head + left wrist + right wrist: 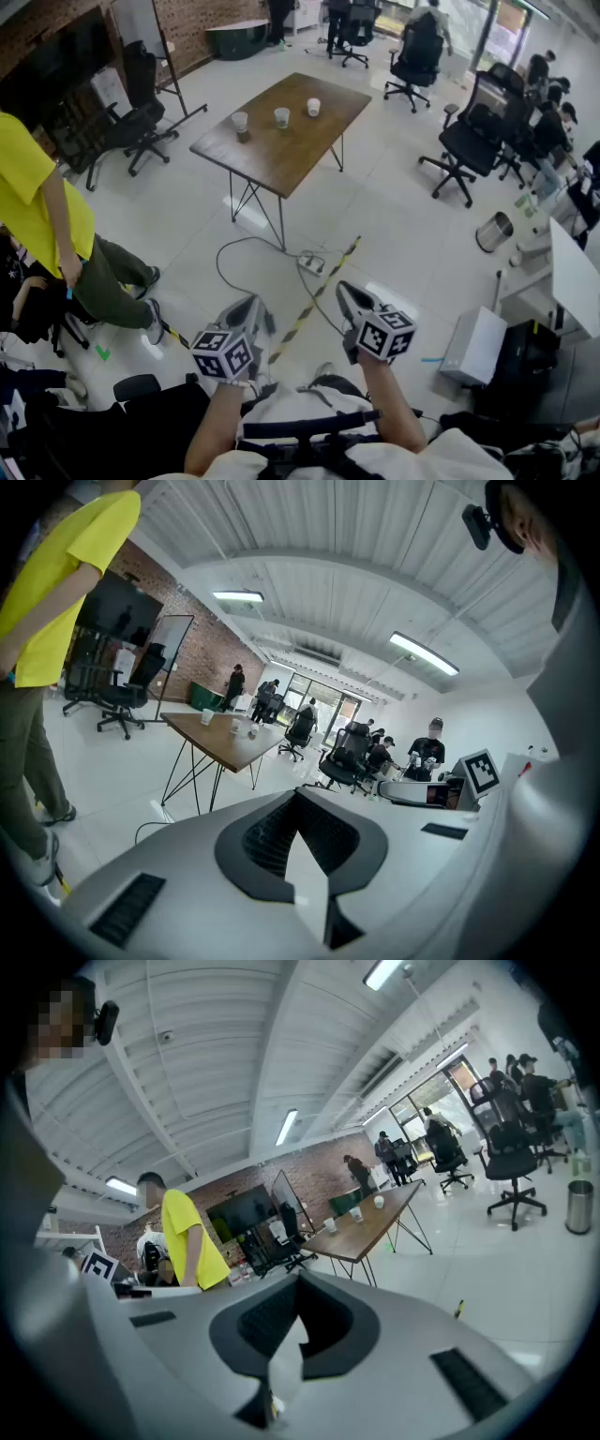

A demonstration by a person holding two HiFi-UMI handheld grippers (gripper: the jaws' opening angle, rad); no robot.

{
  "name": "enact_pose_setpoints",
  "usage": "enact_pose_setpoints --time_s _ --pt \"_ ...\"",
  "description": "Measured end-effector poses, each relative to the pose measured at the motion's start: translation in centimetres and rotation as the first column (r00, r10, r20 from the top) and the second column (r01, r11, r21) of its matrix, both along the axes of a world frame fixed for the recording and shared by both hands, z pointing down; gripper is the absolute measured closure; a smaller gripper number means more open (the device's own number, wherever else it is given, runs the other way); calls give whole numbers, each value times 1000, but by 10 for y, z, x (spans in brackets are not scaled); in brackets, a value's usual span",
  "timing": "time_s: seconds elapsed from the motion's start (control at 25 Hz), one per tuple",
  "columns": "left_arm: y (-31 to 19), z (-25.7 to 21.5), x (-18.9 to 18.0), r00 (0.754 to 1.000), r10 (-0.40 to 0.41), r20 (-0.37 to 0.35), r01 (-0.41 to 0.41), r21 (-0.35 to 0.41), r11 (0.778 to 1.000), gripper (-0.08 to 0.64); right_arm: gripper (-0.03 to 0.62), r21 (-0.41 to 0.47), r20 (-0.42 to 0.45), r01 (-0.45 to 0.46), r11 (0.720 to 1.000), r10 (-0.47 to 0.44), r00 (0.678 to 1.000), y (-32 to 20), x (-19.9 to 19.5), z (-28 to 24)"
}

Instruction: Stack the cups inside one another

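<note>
Standing on the wooden surface (pixel 281 155) far across the white floor (pixel 394 220), three cups sit apart in a row: the left cup (pixel 240 121), the middle cup (pixel 282 116) and the right cup (pixel 313 107), none inside another. Well short of them, at the bottom of the head view, the left claw (pixel 255 311) and the right claw (pixel 349 298) are held side by side above the floor, tilted slightly downward. Each one's own view shows its jaws clenched together with nothing between them. A person in a yellow shirt (pixel 37 202) stands at the left. A cable (pixel 230 246) and striped tape (pixel 309 305) lie on the floor between the claws and the surface.
</note>
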State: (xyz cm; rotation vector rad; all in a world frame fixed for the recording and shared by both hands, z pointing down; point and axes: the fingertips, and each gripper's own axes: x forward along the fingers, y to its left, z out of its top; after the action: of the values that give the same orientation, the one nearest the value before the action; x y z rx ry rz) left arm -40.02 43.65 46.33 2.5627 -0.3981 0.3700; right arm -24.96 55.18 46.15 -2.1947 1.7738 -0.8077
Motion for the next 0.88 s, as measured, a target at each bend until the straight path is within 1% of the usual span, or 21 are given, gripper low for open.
enact_pose_setpoints --time_s 0.16,0.32,0.56,0.72,0.88 --pt "14 5 19 1000 -22 -11 21 -20 1000 565 581 -22 -22 4 1000 -5 1000 18 26 8" --pt "27 5 46 999 -35 -11 35 -10 999 565 581 -17 -32 7 1000 -8 999 35 57 7" --pt "46 11 76 997 -65 29 65 -1 998 565 580 -16 28 4 1000 -4 1000 69 94 29" --pt "52 9 93 997 -47 59 46 14 999 565 581 0 78 -13 1000 13 997 74 108 41" --pt "53 9 114 997 -27 77 24 36 999 565 580 -2 63 5 1000 -5 998 69 119 42"
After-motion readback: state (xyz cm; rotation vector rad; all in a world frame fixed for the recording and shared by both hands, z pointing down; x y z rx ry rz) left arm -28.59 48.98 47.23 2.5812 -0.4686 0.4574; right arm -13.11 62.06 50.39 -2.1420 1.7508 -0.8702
